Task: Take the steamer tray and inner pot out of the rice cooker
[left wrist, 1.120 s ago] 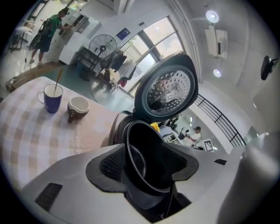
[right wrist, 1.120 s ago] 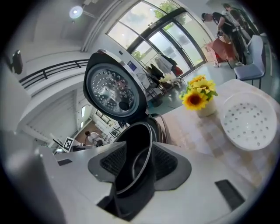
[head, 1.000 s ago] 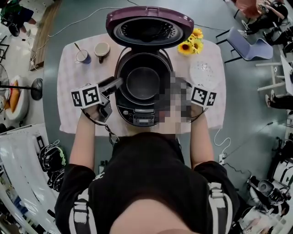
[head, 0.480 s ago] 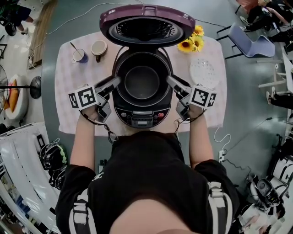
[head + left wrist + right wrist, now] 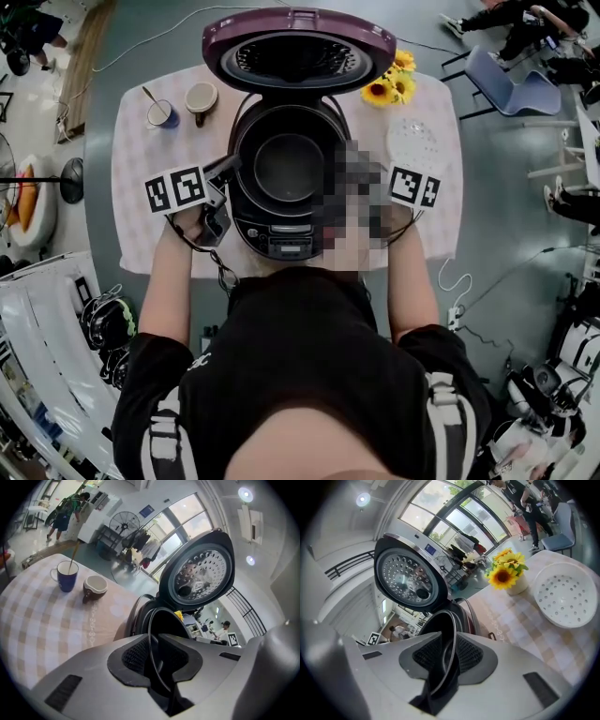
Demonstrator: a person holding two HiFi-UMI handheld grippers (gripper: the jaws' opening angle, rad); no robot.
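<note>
Both grippers have just been closing on the inner pot (image 5: 289,169). The left gripper (image 5: 157,656) now pinches the pot's thin rim on its left side, pads against the metal. The right gripper (image 5: 445,660) nips the rim on the opposite side. The pot sits down inside the open rice cooker (image 5: 281,242), whose lid (image 5: 298,52) is tipped back. The white perforated steamer tray (image 5: 567,595) lies on the table (image 5: 141,234) to the right of the cooker, so that half of the task looks done. With both sides of the rim held, a level, straight-up lift seems to be the next step.
</note>
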